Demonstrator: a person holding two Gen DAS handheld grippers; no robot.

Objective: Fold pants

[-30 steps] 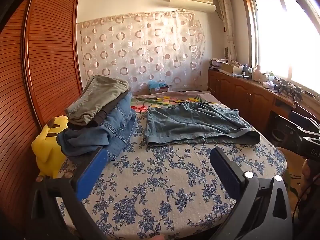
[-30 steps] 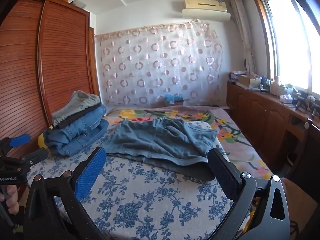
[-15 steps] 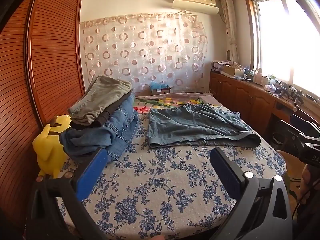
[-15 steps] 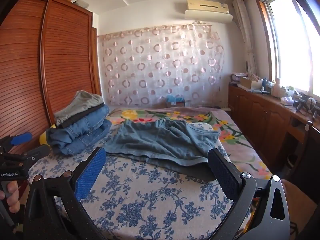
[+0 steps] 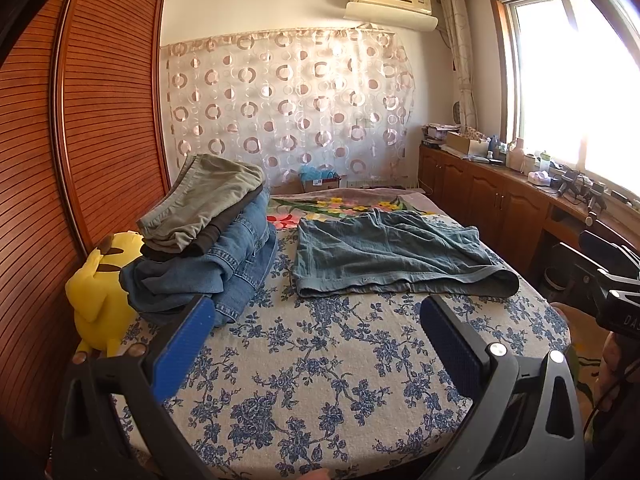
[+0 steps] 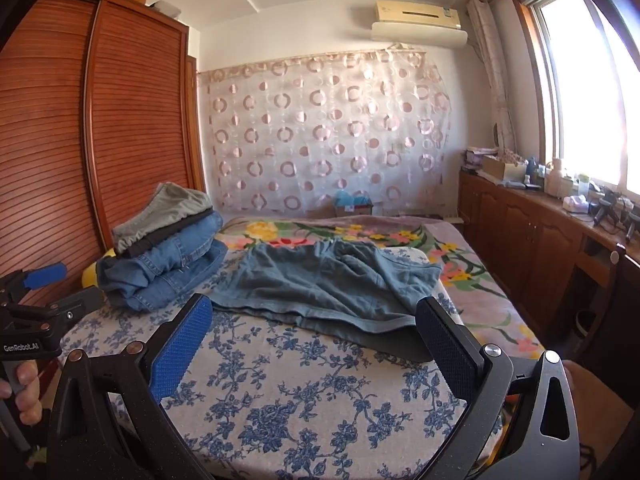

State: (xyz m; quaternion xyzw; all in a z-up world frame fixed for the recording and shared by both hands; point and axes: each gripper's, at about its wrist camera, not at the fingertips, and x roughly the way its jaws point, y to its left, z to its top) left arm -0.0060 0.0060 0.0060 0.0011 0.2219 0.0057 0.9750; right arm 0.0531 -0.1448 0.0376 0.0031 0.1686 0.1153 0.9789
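Denim-blue pants [image 5: 392, 256], one pair, lie spread flat and somewhat rumpled across the middle of the bed [image 5: 320, 360], on its blue-and-white floral cover, with the nearer hem running roughly parallel to the bed's front edge; nothing is touching them. Stack of folded clothes [image 5: 208, 236]: blue jeans at the bottom, a dark garment between, olive-grey trousers on top, standing just beside the pants toward the wardrobe side. Yellow plush toy [image 5: 100, 292], wedged between that stack and the brown slatted wardrobe [image 5: 80, 140]. Left gripper [image 5: 316, 344]: jaws wide apart, blue-padded fingers [image 5: 180, 348] hanging over the near part of the cover, well short of the pants and holding nothing. Right gripper [image 6: 316, 340]: jaws likewise wide apart, empty, hovering over the front of the bed with the pants' near edge showing between its fingertips from this angle, apart from the cloth. Left hand [image 6: 22, 392], seen in the right wrist view, wraps the handle of the left gripper at the bed's left edge. Circle-patterned curtain [image 5: 288, 108], air conditioner [image 5: 390, 0], window [image 5: 572, 68] and wooden cabinets [image 5: 492, 204] line the room beyond.
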